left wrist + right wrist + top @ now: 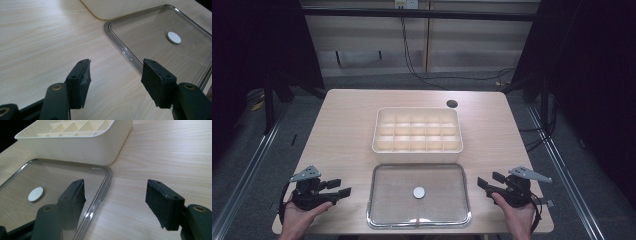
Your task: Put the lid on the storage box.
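From above, one lid (419, 216) is lying on the counter (342, 130) before one box (417, 145), between two grippers, left (341, 188) and right (486, 181). Left gripper view: jaws gaping empty beside the lid (130, 55). Right gripper view: jaws standing wide, empty, over the lid's (105, 182) edge.

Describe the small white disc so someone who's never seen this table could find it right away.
On the wooden table, nearer the person than the cream divided box, lies a clear rectangular lid. The white disc sits at its centre, the one small round white thing there.
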The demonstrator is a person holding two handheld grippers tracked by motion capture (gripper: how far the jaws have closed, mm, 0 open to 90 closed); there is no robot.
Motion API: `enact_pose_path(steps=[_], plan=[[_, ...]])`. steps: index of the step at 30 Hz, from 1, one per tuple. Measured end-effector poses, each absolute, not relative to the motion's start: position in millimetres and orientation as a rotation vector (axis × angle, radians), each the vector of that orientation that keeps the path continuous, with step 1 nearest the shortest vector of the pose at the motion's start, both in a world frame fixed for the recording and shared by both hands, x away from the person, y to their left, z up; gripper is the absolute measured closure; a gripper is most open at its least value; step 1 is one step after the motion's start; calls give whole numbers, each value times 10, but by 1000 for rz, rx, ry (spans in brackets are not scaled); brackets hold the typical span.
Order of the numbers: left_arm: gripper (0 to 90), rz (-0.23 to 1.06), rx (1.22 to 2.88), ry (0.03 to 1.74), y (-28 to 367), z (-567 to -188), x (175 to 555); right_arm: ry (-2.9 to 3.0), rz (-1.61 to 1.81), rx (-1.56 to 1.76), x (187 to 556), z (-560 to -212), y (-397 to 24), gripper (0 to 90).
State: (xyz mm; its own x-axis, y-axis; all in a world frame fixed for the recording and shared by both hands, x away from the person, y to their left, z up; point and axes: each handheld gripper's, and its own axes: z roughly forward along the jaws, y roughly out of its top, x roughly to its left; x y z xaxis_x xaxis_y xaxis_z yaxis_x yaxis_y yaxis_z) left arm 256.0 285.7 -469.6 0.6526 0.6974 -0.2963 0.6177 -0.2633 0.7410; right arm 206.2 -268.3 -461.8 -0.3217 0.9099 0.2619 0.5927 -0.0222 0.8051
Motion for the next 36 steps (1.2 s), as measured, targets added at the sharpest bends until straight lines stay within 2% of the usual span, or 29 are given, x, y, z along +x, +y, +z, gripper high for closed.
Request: enact_pose_path(steps=[6, 12, 18, 21, 25, 28, 34, 36], plan=[[387, 121, 1979, 1015, 2797, -4672, 2560, 1976, 1260, 1522, 2068, -4596, -2534, 360], [399, 106, 1996, 999, 2720, -4646, 2598, 2050, 1252, 1470, 2152, -4557, -2431, 360], [408, 125, 2003, 993, 2600, -4602, 2708, 2147, 1238, 1473, 2362, -4527, -2359, 342], [368, 146, 2004, 1011, 2537, -4567, 2780, 2177, 1221, 1478, 2408, -4498, -2341, 340], [373, 149, 1999, 1013, 2478, -4522, 2864, 2176, 1225, 1490, 2476, -4476, -2331, 306], [373, 93, 1957, 1015, 2489, -4557, 2911, 2145, 1243, 1530, 2535, -4519, -2353, 290], [366, 54, 2024, 988, 2434, -4680, 2906, 2166, 1211, 1547, 2576, -4677, -2352, 295], [367, 38, 2048, 964, 2404, -4713, 2889, 2167, 1193, 1534, 2566, -4692, -2334, 324]])
